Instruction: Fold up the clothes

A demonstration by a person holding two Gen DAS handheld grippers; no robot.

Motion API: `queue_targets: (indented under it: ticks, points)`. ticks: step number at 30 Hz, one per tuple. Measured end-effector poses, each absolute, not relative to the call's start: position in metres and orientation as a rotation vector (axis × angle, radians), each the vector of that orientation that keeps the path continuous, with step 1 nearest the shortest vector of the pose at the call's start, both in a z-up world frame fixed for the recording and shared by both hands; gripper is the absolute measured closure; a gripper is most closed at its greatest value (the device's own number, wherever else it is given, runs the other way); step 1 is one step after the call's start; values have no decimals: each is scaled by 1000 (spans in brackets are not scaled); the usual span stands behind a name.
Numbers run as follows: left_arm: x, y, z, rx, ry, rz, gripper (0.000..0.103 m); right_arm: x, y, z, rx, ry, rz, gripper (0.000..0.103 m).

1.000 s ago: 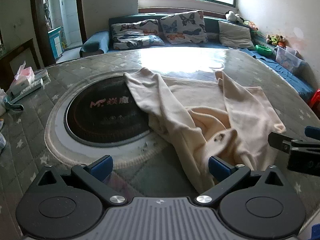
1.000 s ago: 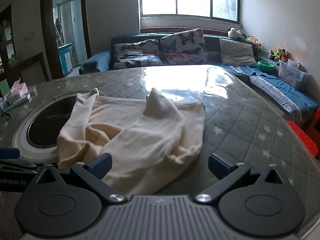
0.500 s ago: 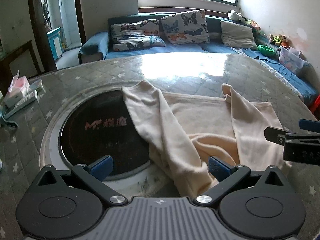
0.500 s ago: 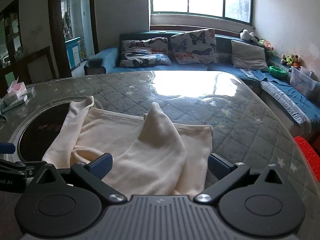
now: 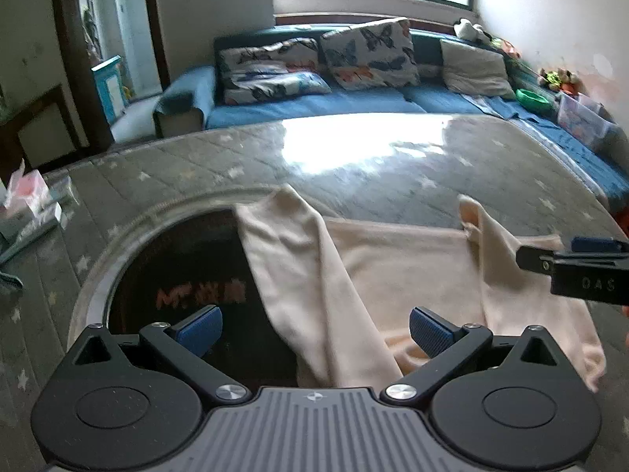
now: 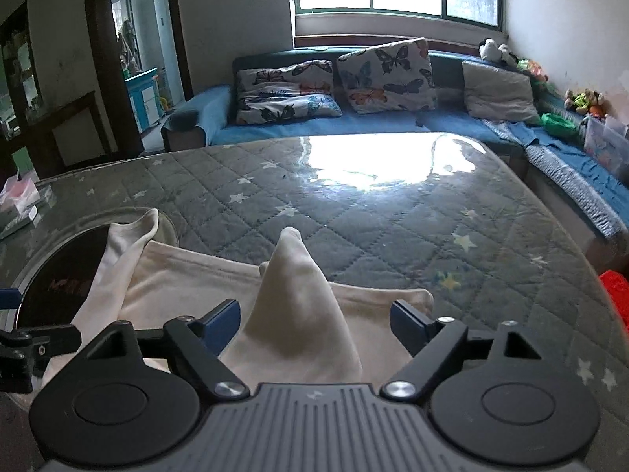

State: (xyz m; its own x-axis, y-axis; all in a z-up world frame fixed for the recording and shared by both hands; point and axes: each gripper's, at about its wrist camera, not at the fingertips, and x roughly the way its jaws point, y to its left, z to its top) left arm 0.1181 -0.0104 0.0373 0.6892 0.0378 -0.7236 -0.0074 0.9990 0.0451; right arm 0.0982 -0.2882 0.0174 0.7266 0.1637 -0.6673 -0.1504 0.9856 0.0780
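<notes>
A cream long-sleeved garment (image 5: 397,271) lies on the quilted table, its body spread flat and both sleeves folded across it toward the near edge. In the right wrist view the garment (image 6: 298,310) shows one sleeve as a raised peak. My left gripper (image 5: 314,330) is open, its blue pads either side of the left sleeve, low over it. My right gripper (image 6: 314,322) is open over the right sleeve. The right gripper also shows in the left wrist view (image 5: 578,271) at the right edge.
A round black glass hob (image 5: 184,271) is set in the table under the garment's left sleeve. A tissue pack and boxes (image 5: 31,200) sit at the table's left edge. A blue sofa with cushions (image 5: 354,74) stands behind the table. A red basket (image 6: 615,291) is at the right.
Both grippers have moved forward and lower over the garment, so the sleeves now lie between their open fingers. The garment itself has not shifted.
</notes>
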Motion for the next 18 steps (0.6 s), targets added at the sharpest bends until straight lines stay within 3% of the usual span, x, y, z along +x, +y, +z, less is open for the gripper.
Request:
queue_targets:
  ticks: [7, 10, 13, 16, 18]
  points:
    - [146, -15, 34, 84, 767, 21, 0, 125, -285, 8, 31, 754, 211, 26]
    - [158, -17, 26, 113, 771, 10, 2, 138, -280, 3, 36, 775, 225, 37]
    - [168, -17, 17, 130, 794, -14, 11, 145, -277, -3, 31, 789, 239, 48]
    - [173, -14, 8, 138, 821, -17, 27, 141, -281, -1, 27, 780, 236, 62]
    - [174, -12, 3, 137, 837, -26, 54, 139, -283, 0, 24, 774, 234, 76]
